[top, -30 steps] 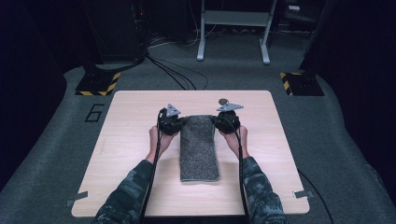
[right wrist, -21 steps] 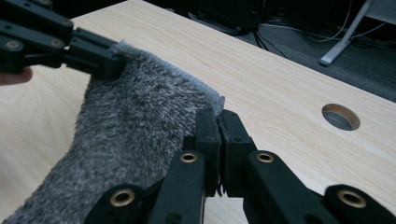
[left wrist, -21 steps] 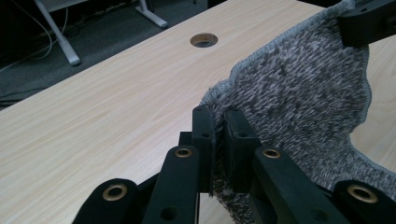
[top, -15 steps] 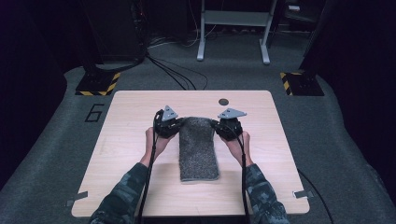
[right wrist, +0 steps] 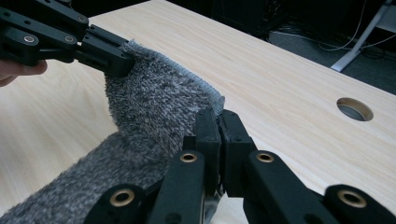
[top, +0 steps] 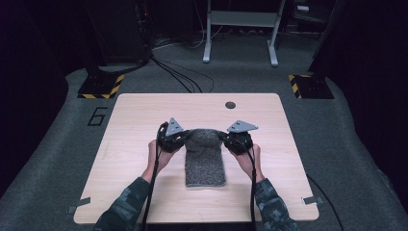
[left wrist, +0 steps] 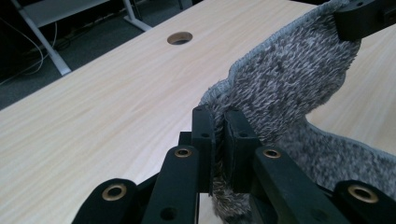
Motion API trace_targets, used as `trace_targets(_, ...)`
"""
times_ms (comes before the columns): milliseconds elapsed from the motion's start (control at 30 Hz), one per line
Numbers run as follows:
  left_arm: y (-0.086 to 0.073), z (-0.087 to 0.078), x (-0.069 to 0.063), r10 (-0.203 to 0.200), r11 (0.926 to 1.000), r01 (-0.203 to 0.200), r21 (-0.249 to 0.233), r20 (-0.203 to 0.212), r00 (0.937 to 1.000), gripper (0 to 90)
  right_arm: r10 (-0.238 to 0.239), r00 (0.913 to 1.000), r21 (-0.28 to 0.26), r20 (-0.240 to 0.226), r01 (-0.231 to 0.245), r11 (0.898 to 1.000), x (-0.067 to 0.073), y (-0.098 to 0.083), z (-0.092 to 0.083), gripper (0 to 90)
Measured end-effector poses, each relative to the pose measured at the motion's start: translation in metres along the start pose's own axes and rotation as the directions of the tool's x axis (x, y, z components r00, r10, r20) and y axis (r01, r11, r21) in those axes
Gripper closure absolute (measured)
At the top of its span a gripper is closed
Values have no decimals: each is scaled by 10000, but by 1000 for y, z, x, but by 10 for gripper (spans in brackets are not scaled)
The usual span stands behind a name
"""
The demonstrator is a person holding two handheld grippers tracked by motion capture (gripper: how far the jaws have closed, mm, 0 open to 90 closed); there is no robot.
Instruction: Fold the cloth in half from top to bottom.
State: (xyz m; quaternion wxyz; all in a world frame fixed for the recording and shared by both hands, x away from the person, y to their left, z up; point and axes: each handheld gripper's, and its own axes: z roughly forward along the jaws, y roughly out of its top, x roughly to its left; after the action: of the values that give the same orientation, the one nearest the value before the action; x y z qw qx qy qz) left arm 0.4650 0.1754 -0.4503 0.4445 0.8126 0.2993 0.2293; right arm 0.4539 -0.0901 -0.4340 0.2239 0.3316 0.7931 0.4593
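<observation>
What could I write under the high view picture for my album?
Two hands lift the far end of a grey towel off a wooden table, the left hand-held gripper and right hand-held gripper pinching its corners.

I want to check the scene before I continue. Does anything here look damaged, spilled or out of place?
Nothing stands out. The grey towel lies lengthwise on the table, its far end lifted off the wood because the left gripper and right gripper each pinch a far corner. No tear or spill is visible.

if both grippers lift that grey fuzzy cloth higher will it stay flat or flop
Likely flop: the grey cloth already sags between the left gripper and right gripper. Its fuzzy pile probably resists slipping from the shut jaws. It looks light.
</observation>
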Motion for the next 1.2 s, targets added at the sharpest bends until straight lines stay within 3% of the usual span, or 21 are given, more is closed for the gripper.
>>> trace_targets(433, -16, -14, -25, -247, 9990, 237, 381, 237, 9994, 824, -259, 9995, 182, -202, 263, 9995, 19, -23, -15, 879)
trace_targets(867, -35, -14, -46, -361, 9954, 300, 909, 654, 9972, 816, -157, 9990, 622, -413, 183, 9979, 30, -53, -23, 875)
trace_targets(1033, -41, -13, -51, -500, 9932, 397, 1098, 929, 9944, 792, -64, 9990, 749, -450, 97, 9971, 33, -62, -24, 873)
trace_targets(1200, -50, -16, -56, -694, 9897, 541, 1329, 1133, 9911, 694, 45, 9981, 989, -616, 16, 9951, 40, -77, -28, 857)
